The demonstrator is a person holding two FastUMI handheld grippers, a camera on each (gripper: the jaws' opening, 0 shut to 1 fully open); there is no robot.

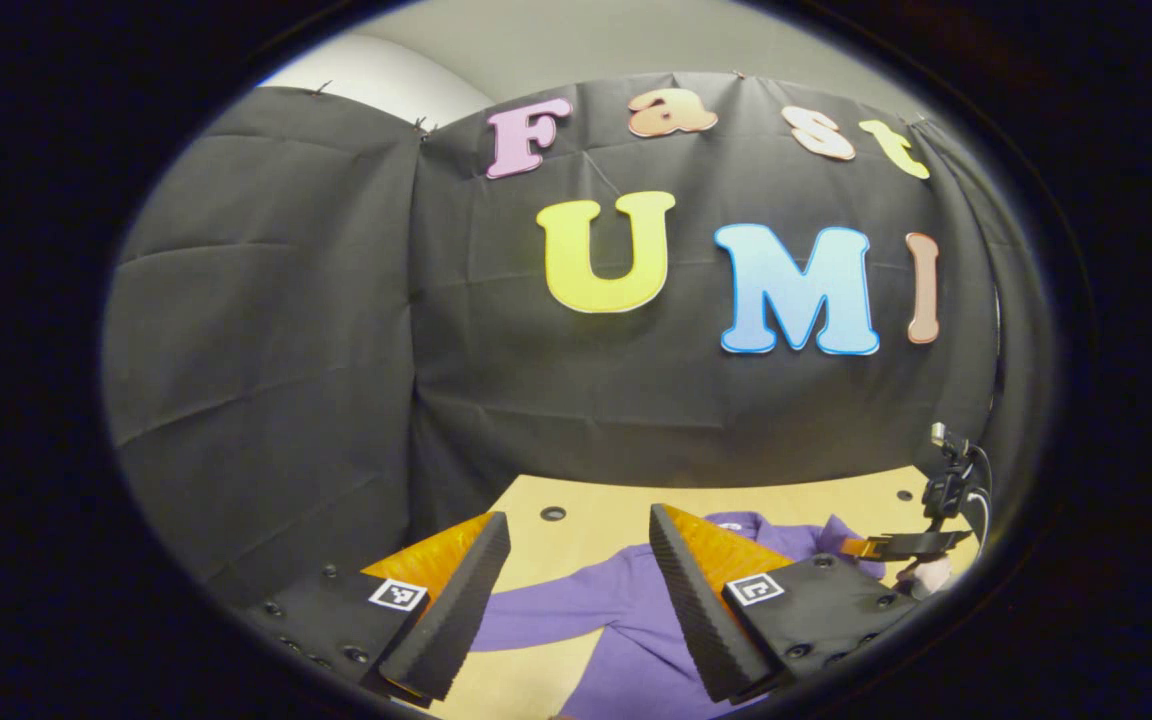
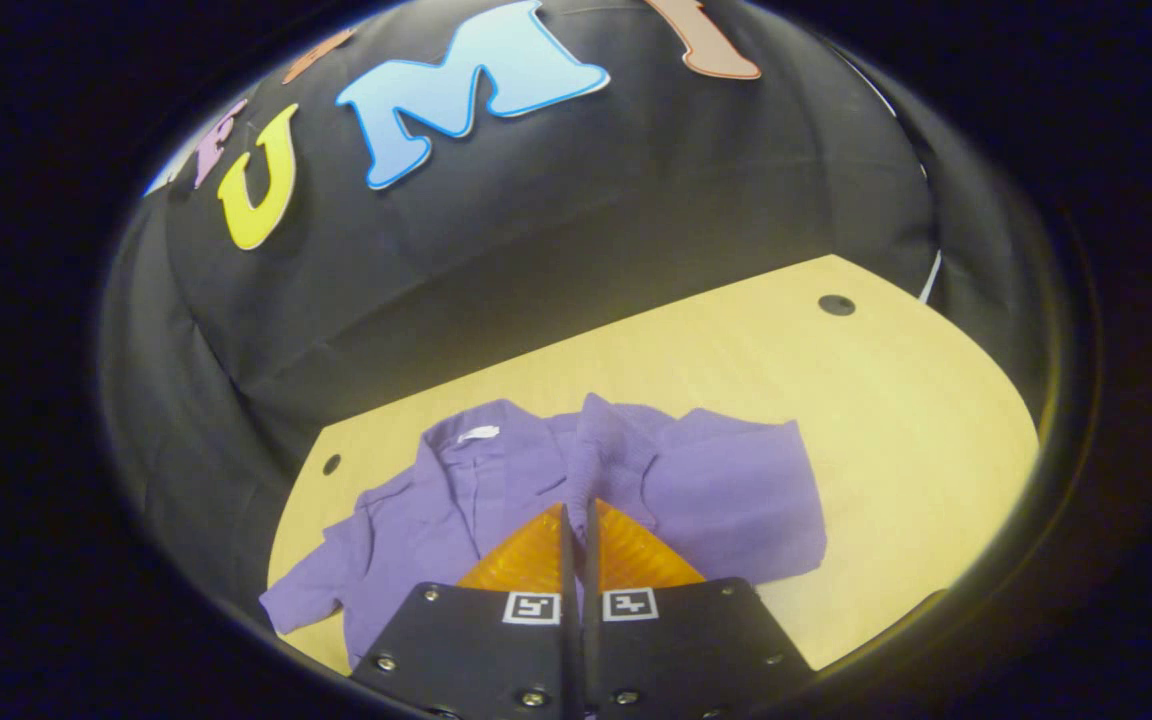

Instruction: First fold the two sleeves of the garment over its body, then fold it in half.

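In the right gripper view, the right gripper [image 2: 578, 515] is seen with its fingers brought together, a ridge of purple fabric rising just ahead of the tips; whether cloth is actually pinched between them cannot be told. The purple garment [image 2: 496, 490] is spread on the light wooden table [image 2: 896, 420], its collar toward the black cloth wall [image 2: 636, 200], one sleeve [image 2: 311, 590] stretched out to the left and the other side bunched toward the middle. In the left gripper view, the left gripper [image 1: 576, 530] is held above the table with its fingers well apart, nothing between them, the garment lying below and ahead.
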